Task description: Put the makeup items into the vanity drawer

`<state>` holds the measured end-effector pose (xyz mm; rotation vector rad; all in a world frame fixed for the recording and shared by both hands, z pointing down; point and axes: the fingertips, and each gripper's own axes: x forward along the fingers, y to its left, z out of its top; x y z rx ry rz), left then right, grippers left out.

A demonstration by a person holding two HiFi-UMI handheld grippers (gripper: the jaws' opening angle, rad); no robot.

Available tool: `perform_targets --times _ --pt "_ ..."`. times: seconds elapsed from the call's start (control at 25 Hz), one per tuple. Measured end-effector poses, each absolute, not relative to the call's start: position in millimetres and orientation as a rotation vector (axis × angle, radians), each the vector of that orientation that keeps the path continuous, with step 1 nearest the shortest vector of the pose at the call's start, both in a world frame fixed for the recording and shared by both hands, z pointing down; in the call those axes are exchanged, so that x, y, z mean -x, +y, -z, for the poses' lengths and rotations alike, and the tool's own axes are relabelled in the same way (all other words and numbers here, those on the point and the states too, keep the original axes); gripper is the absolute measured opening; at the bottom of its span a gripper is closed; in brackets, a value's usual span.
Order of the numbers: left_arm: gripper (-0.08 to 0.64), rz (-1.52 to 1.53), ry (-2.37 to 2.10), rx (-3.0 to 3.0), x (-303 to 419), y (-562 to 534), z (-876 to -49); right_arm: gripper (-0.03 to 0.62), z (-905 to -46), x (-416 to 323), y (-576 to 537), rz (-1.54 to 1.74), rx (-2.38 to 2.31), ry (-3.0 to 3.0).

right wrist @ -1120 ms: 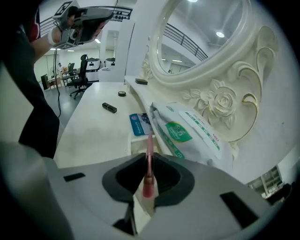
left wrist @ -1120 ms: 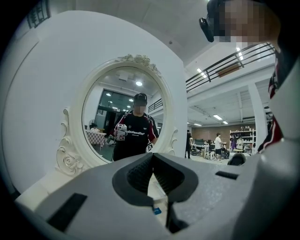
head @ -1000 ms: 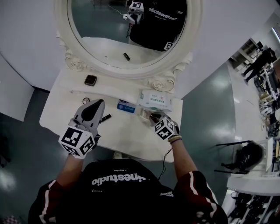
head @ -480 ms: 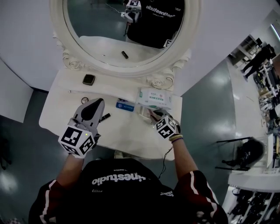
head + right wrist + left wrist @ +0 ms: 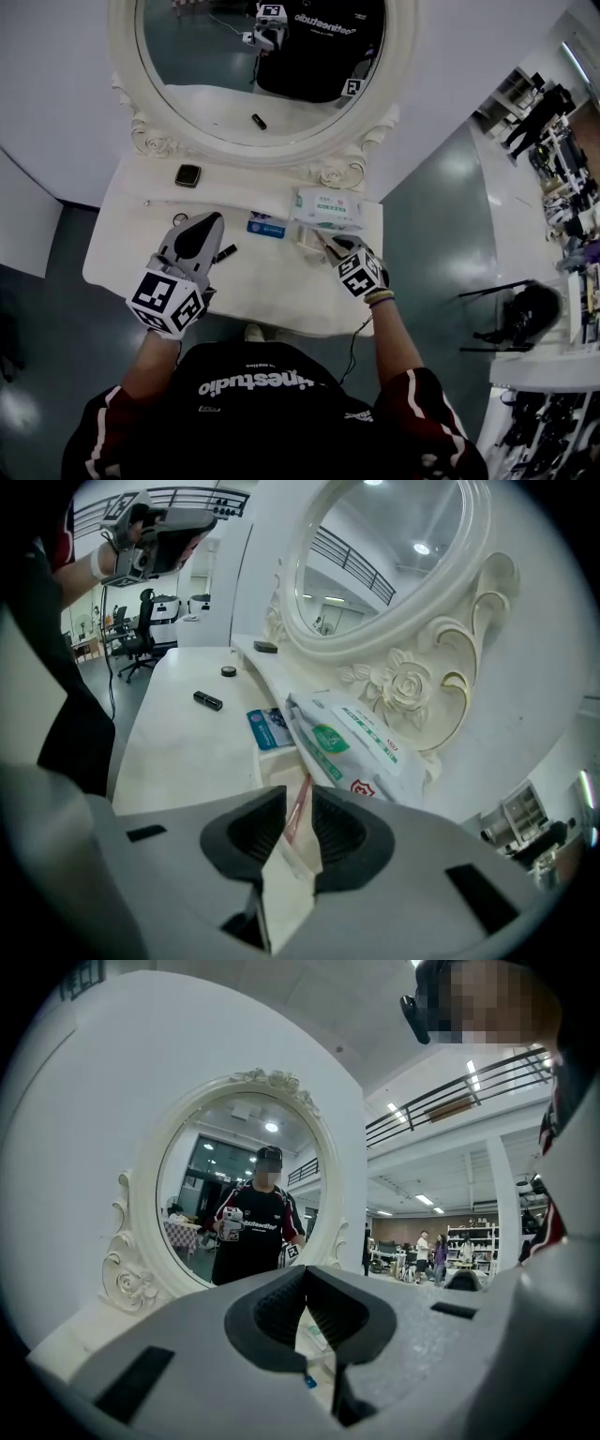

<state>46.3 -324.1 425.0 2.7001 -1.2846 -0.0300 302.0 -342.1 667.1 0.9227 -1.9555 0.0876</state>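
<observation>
My right gripper [image 5: 327, 242] [image 5: 300, 810] hovers over the small open drawer [image 5: 307, 240] [image 5: 274, 762] at the right of the white vanity top [image 5: 272, 291]. A thin cream sachet with a pink edge [image 5: 281, 878] stands between its jaws; the pads stay a little apart from it, so the gripper is open. My left gripper [image 5: 215, 220] [image 5: 306, 1283] is held above the left of the top, shut and empty. On the top lie a black lipstick [image 5: 226, 252] [image 5: 207, 700], a blue card [image 5: 265, 226] [image 5: 270, 728], a dark compact [image 5: 187, 175] and a small ring [image 5: 180, 219].
A pack of wet wipes [image 5: 328, 208] [image 5: 352, 747] lies just behind the drawer, partly over it. The oval mirror [image 5: 258, 75] with its carved frame rises at the back of the top. A thin stick [image 5: 156, 200] lies at the left rear. Dark floor surrounds the vanity.
The right gripper has shifted slightly at the drawer. The left gripper has held its place. The head view has drifted a little.
</observation>
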Motion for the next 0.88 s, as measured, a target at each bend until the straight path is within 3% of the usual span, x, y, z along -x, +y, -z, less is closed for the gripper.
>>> perform_targets --times 0.88 --pt "0.005 0.084 -1.166 -2.77 -3.0 -311.2 -396.5 0.091 -612.5 -270.6 -310.2 -0.178 -1.177 -1.942"
